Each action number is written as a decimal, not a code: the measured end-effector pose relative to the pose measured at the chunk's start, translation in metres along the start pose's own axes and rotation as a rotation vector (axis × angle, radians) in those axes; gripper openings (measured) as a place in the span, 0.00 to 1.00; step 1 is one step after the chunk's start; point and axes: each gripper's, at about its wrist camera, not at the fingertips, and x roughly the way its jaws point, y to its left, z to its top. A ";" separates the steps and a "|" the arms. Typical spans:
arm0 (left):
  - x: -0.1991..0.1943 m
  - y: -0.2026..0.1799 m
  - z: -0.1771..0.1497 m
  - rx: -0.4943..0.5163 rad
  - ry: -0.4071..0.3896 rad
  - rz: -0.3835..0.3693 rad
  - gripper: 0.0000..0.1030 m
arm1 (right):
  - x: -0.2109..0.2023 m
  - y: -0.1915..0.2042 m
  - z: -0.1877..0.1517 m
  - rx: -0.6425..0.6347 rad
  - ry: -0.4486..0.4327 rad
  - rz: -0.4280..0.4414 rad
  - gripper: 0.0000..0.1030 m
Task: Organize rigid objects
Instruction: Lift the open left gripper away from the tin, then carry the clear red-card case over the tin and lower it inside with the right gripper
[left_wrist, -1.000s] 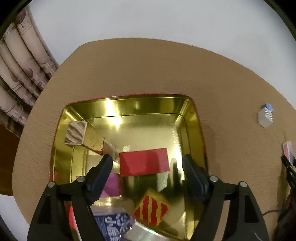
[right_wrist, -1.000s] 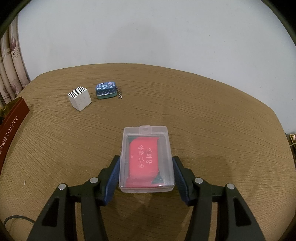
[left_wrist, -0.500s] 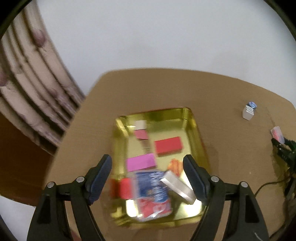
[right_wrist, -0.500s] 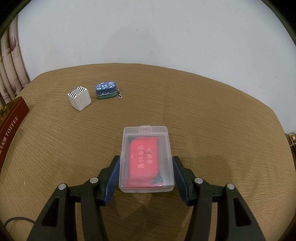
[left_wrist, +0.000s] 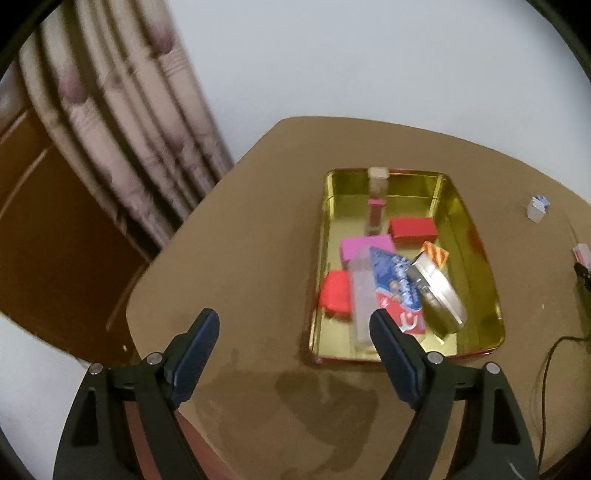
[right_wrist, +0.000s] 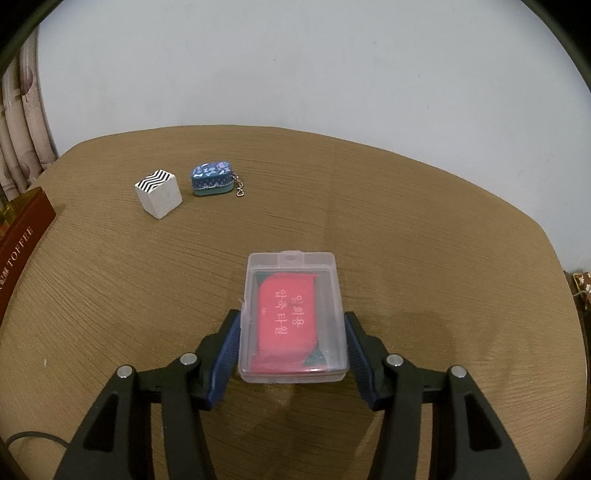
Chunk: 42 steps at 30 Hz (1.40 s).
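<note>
Gold tin tray (left_wrist: 480, 266) sits on the brown counter (left_wrist: 258, 258), its red outer rim showing along the near edge, and it holds most of the rigid pieces: a red block (left_wrist: 413, 228) toward the middle, a pink block (left_wrist: 365, 249) just nearer, and a second red piece (left_wrist: 335, 298) by the tray's left wall. A blue and red printed packet (left_wrist: 397, 291) lies across the near half, with a clear plastic strip (left_wrist: 362, 295) leaning over its left side and a silver tin (left_wrist: 439, 295) tilted against its right. An orange and yellow striped piece (left_wrist: 436, 254) peeks out behind the silver tin, and a small pale block (left_wrist: 377, 173) stands at the far wall. The left tongs (left_wrist: 293, 328) hang above bare counter left of the tray, their jaws opening with nothing between them. In the right wrist view, a clear lidded plastic box (right_wrist: 293, 317) rests on the counter with a red packet (right_wrist: 286, 321) printed in pale lettering inside it. The right tongs (right_wrist: 291, 343) straddle this box, jaws closing, the blue pads (right_wrist: 226, 350) right at its two long sides; contact looks made. Farther off stand a white cube with a black zigzag top (right_wrist: 159, 197) and, just beside it, a small blue patterned tin (right_wrist: 212, 179) with a bead chain.
</note>
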 end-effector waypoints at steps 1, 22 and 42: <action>0.001 0.003 -0.003 -0.012 0.000 0.011 0.79 | -0.001 0.002 0.000 0.006 0.002 -0.016 0.53; 0.014 0.025 -0.022 -0.089 -0.017 0.070 0.82 | -0.082 0.135 0.012 -0.120 -0.071 0.186 0.53; 0.019 0.041 -0.022 -0.140 0.001 0.090 0.84 | -0.122 0.319 0.040 -0.371 -0.079 0.364 0.53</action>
